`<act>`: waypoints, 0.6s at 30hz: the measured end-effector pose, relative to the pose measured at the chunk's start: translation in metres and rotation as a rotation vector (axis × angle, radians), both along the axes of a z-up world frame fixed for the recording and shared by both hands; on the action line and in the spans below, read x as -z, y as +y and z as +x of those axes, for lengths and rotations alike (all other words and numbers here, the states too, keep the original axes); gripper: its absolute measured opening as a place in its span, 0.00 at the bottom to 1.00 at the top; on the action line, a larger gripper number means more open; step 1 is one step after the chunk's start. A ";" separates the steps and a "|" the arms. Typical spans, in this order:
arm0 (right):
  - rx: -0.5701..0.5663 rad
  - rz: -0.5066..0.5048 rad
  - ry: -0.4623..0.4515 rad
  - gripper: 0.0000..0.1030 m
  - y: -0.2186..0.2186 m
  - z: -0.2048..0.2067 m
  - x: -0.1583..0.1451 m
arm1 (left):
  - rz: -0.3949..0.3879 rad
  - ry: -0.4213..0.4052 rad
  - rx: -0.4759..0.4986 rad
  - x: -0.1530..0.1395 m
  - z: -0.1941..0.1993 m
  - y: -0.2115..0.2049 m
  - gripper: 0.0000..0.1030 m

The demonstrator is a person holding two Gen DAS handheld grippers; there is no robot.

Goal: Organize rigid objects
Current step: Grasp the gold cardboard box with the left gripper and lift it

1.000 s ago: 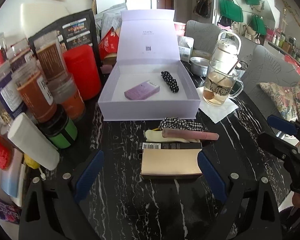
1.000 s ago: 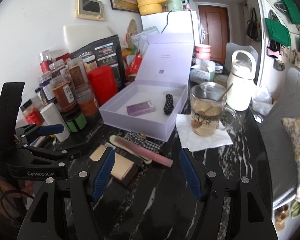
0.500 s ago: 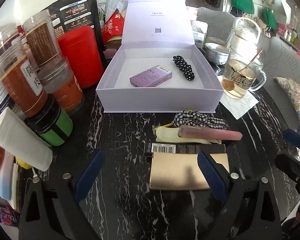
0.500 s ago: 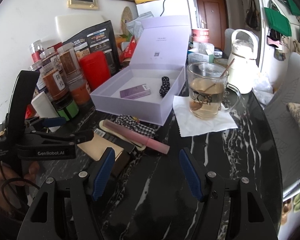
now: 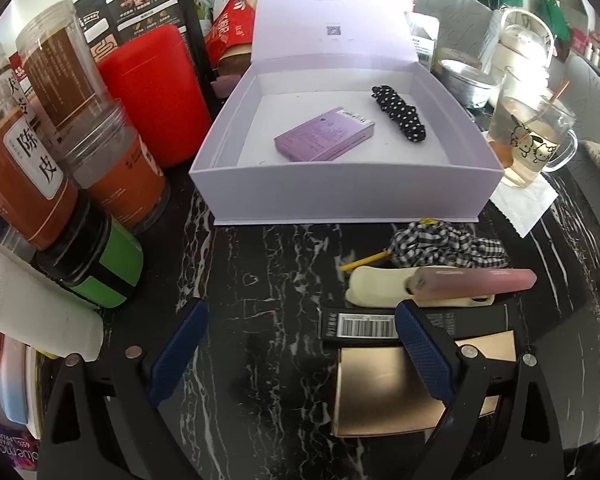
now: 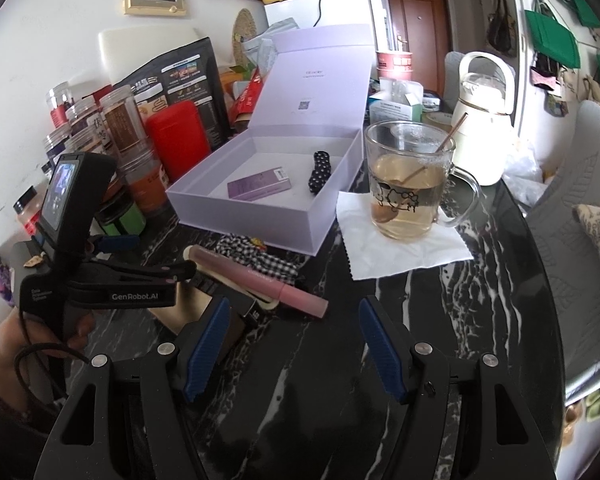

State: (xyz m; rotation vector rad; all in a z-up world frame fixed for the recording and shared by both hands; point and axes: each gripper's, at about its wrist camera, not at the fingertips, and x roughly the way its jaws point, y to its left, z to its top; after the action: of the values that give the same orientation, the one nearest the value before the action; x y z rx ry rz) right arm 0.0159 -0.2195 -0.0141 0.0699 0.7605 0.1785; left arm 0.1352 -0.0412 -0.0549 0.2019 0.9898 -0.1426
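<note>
The black marble-patterned bench (image 5: 260, 360) carries everything. At its far side stands the open lilac cardboard box (image 5: 340, 192) with its lid up; inside lie a flat purple carton (image 5: 324, 139) and a black polka-dot hair clip (image 5: 399, 119). Left of the box crowd a red canister (image 5: 152, 96) and clear plastic jars of brown powder (image 5: 52, 92); to its right a glass mug of tea (image 6: 408, 196) sits on a white napkin (image 6: 400, 252).

Just before the box lies the unsorted pile: a flat gold rectangular case (image 5: 384, 388), a slim black barcoded carton (image 5: 364, 324) touching its far edge, a pink tube (image 5: 472, 282) resting across a cream plastic piece (image 5: 376, 290), and a black-and-white checked scrunchie (image 5: 440, 244).

The left gripper (image 5: 300, 356) is spread wide and holds nothing; its right finger overlaps the gold case while the left finger stands over bare bench. The right gripper (image 6: 292, 348) hangs about half open and empty, over bare bench near the tube's end.

The step in hand looks like picking the gold case. Done well, the left gripper would centre over the case so both fingers straddle its narrow edges, without nudging the black carton or the tube.

Against a second ago, the left gripper has come lower and nearer the box, and the case now sits off to its right side instead of centred. The right gripper's opening is unchanged.
</note>
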 end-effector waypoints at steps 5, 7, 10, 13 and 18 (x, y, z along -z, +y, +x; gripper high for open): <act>-0.002 0.006 0.002 0.66 0.001 -0.002 0.000 | 0.017 -0.005 -0.004 -0.001 -0.011 0.005 0.93; -0.004 0.008 0.001 0.66 0.001 -0.004 -0.001 | 0.016 -0.005 -0.006 -0.001 -0.018 0.007 0.93; -0.008 0.011 -0.003 0.66 0.002 -0.007 -0.001 | 0.015 -0.005 -0.009 -0.002 -0.029 0.009 0.93; -0.013 0.013 -0.006 0.66 0.003 -0.011 -0.002 | 0.020 -0.004 -0.005 -0.002 -0.042 0.010 0.93; -0.019 0.015 -0.011 0.66 0.003 -0.017 -0.002 | -0.032 -0.027 0.004 -0.010 -0.064 0.013 0.93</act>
State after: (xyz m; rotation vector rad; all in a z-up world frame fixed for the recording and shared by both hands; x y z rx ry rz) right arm -0.0014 -0.2168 -0.0117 0.0760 0.7491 0.2030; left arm 0.0711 -0.0278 -0.0448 0.1758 0.9592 -0.1592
